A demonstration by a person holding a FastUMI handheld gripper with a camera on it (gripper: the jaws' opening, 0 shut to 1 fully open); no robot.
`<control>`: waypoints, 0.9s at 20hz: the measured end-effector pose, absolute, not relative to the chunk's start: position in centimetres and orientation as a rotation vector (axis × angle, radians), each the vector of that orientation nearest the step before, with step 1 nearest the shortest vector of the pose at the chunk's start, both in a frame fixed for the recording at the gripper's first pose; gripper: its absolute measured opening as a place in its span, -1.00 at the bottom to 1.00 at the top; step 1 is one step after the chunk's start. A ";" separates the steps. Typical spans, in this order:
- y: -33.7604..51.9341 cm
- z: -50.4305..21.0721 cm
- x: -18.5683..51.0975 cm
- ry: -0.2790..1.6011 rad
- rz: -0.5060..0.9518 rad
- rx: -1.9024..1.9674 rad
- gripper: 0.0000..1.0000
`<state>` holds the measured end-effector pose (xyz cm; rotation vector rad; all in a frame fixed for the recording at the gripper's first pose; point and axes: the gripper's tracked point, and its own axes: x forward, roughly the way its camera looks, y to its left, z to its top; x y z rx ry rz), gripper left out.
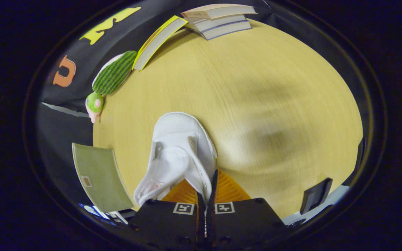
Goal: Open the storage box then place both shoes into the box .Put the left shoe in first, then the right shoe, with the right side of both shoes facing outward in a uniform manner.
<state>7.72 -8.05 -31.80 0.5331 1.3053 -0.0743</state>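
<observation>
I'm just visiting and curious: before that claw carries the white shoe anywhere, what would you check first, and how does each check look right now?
1. Grip: gripper pinches the white shoe by its side wall, both fingers on it: ok.
2. Shoe off the table: cannot tell.
3. Left or right shoe: cannot tell.
4. Storage box open: cannot tell.
5. Books and plush toy well beyond the shoe: ok.

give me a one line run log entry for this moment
gripper: shut on white shoe collar edge | shoe: toe pointing ahead, over wooden table | storage box: unplaced | ahead: book stack, plush toy
</observation>
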 end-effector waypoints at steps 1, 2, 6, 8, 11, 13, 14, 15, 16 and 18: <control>-7.5 -31.1 7.4 1.298 -0.076 0.539 -0.85; -6.8 -30.3 7.2 1.290 -0.074 0.544 -0.85; -2.9 -25.3 6.4 1.241 -0.065 0.556 -0.85; -0.1 -21.4 6.1 1.186 -0.028 0.544 -0.85; 4.9 -15.6 6.1 1.107 0.035 0.530 -0.85; 8.8 -12.5 6.2 1.070 0.085 0.496 -0.85; 10.9 -11.3 6.4 1.059 0.112 0.484 -0.85; 13.0 -10.2 6.5 1.050 0.140 0.471 -0.85; 15.0 -9.3 6.8 1.043 0.163 0.457 -0.85; 18.7 -8.6 7.6 1.039 0.191 0.431 -0.85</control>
